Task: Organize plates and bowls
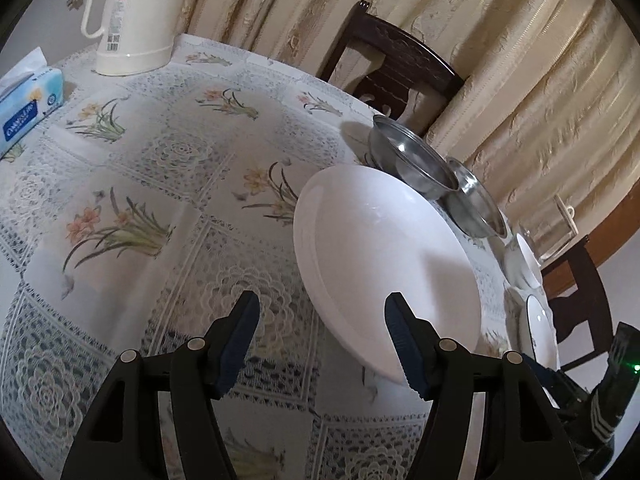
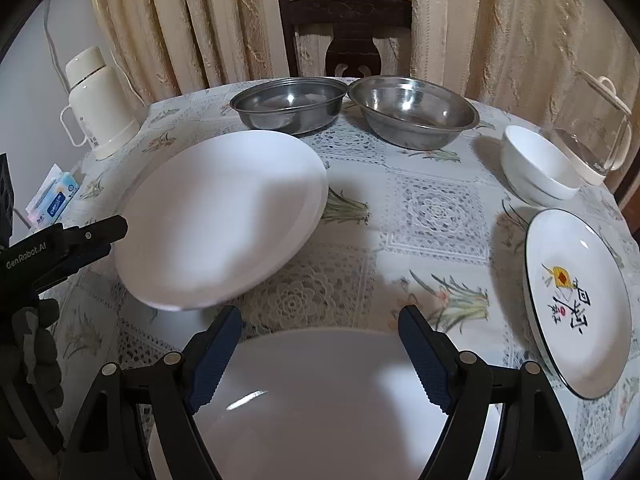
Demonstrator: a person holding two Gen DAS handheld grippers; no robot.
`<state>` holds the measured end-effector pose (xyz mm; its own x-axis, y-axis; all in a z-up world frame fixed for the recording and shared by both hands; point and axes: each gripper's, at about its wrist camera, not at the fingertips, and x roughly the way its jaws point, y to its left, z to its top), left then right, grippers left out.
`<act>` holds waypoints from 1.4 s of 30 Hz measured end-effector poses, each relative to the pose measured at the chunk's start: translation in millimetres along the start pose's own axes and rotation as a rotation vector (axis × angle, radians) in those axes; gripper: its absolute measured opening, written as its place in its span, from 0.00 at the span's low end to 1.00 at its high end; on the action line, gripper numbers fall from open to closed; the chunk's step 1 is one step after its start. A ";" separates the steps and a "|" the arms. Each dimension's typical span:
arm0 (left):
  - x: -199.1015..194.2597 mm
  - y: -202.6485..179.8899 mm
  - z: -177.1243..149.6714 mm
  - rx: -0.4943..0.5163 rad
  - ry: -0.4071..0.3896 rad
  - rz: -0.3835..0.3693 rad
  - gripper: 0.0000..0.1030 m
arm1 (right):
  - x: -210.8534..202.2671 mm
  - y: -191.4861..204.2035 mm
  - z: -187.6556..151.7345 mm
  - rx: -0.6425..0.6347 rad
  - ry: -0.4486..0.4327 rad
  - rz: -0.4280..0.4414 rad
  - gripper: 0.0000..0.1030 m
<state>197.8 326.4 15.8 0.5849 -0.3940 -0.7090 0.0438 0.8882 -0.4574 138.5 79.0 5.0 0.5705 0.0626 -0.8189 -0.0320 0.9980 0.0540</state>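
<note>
Both grippers wide open and empty among loose plates and bowls on the lace-covered surface [image 2: 436, 212].

Nearest in the right wrist view, a plain white plate [image 2: 320, 400] lies under and between the spread fingers of the right gripper [image 2: 320, 354] at lower centre; closing here would likely pinch only air or skid on the glazed face rather than catch the rim. The large white plate [image 2: 224, 216] at left centre looks tilted, with the left gripper [image 1: 320, 342] just beside its near edge, jaws apart and holding nothing, so a nudge could slide it. At right lies the decorated plate [image 2: 576, 300], behind it the white bowl [image 2: 540, 168], both close to the surface's edge. Farthest, two steel bowls [image 2: 288, 104] touch rim to rim and could clatter if bumped.
</note>
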 end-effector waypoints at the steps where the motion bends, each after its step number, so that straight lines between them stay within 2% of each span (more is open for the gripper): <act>1: 1.9 0.8 1.8 -0.004 0.005 -0.003 0.64 | 1.5 0.6 2.1 -0.001 0.001 0.000 0.81; 7: 12.4 3.2 14.3 -0.022 0.023 -0.021 0.64 | 11.8 -0.7 11.2 0.009 0.024 0.029 0.81; 13: 25.4 6.0 20.3 -0.023 0.058 -0.032 0.64 | 24.5 -9.0 16.8 0.070 0.058 0.130 0.81; 22: 38.4 6.1 28.9 -0.023 0.072 -0.059 0.64 | 35.6 -18.8 34.0 0.115 0.060 0.196 0.81; 27: 42.6 7.6 34.6 -0.030 0.072 -0.074 0.64 | 45.0 -17.0 43.0 0.111 0.077 0.230 0.72; 32: 44.9 13.0 37.9 -0.063 0.072 -0.104 0.64 | 57.5 -13.6 48.1 0.110 0.109 0.266 0.59; 34: 45.1 19.3 39.4 -0.097 0.075 -0.141 0.66 | 60.1 -12.9 49.1 0.113 0.112 0.271 0.57; 37: 45.0 36.5 40.3 -0.167 0.074 -0.264 0.72 | 62.3 -12.7 51.9 0.119 0.117 0.296 0.54; 39: 44.4 36.8 40.7 -0.153 0.084 -0.281 0.72 | 63.1 -14.2 53.5 0.125 0.120 0.309 0.52; 42: 42.7 28.9 39.7 -0.094 0.083 -0.259 0.73 | 65.3 -15.0 56.5 0.131 0.122 0.327 0.50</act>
<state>256.2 344.6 -6.4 0.4953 -0.6265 -0.6017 0.1060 0.7311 -0.6740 222.6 67.9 -17.0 0.4457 0.3856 -0.8079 -0.0866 0.9168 0.3899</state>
